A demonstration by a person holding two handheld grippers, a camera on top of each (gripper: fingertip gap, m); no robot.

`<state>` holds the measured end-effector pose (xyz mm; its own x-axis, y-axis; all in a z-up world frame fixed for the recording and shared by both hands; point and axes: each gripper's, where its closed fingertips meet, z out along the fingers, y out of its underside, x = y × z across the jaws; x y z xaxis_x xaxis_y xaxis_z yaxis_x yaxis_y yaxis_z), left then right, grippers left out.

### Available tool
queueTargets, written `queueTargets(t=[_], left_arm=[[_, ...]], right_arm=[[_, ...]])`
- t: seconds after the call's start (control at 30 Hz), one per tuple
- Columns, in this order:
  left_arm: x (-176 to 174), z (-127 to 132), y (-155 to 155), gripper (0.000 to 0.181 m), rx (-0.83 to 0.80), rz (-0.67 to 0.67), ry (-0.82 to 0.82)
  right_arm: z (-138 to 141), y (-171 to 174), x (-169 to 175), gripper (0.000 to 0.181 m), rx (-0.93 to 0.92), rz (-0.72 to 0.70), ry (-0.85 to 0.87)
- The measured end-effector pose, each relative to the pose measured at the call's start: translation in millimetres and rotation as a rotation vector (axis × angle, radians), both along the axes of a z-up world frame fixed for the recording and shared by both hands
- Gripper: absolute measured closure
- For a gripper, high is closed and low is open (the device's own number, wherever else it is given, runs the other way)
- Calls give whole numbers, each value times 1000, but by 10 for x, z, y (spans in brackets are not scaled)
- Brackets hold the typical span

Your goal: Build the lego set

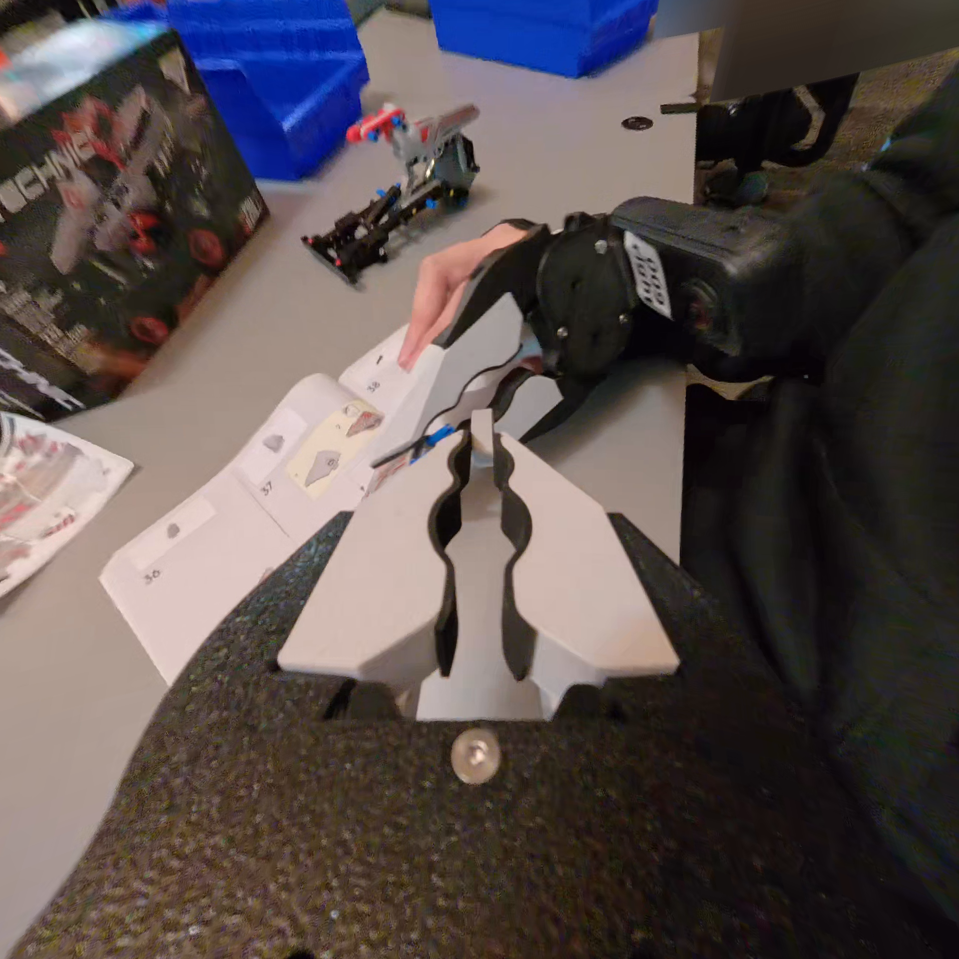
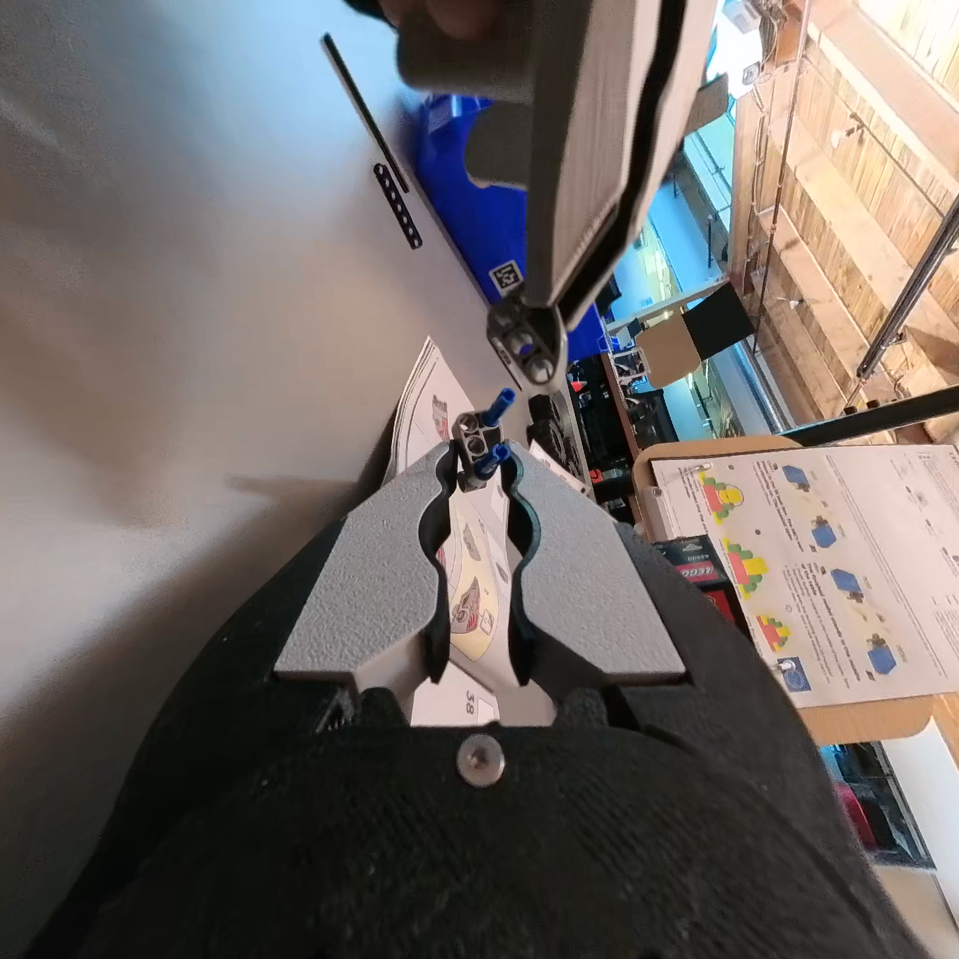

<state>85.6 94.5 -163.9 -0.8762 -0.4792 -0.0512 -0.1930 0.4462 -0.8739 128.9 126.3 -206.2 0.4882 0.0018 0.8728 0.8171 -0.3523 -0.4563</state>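
Note:
In the left wrist view my left gripper (image 1: 480, 441) is shut on a light grey lego piece (image 1: 482, 425) that stands up between its tips. My right gripper (image 1: 410, 447), held by a hand, comes in from the upper right, tips just left of mine. In the right wrist view my right gripper (image 2: 480, 459) is shut on a dark grey connector (image 2: 471, 450) with two blue pins (image 2: 501, 402) pointing up. The left gripper (image 2: 539, 324) hangs from above, holding the grey piece (image 2: 526, 348), whose holes face the pins a short gap away.
An open instruction booklet (image 1: 249, 498) lies under both grippers on the grey table (image 1: 545, 155). A partly built model (image 1: 410, 192), the set box (image 1: 104, 207) and blue bins (image 1: 290, 93) stand farther back. A black beam (image 2: 397, 205) and thin black axle (image 2: 363, 109) lie loose. My right fingertips sit around 7 cm from my left ones. From the right gripper's tips to the partly built model (image 1: 410, 192) is close to 30 cm.

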Motion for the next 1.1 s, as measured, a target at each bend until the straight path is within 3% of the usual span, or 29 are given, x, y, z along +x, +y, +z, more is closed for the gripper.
queueTargets(t=[0.3, 0.7, 0.8, 0.9, 1.1], left_arm=[[79, -191, -28, 176, 62, -78, 270], [176, -214, -65, 176, 63, -87, 330], [149, -156, -77, 176, 72, -94, 270], [48, -121, -104, 176, 102, -139, 108], [-60, -673, 68, 176, 482, -189, -275]], right_arm=[[-18, 18, -57, 168, -10, 41, 37], [-31, -26, 24, 168, -20, 14, 19], [-19, -43, 56, 168, -14, 3, 21], [-30, -88, 173, 167, -26, -53, -13], [84, -129, 248, 168, 28, -95, -58]])
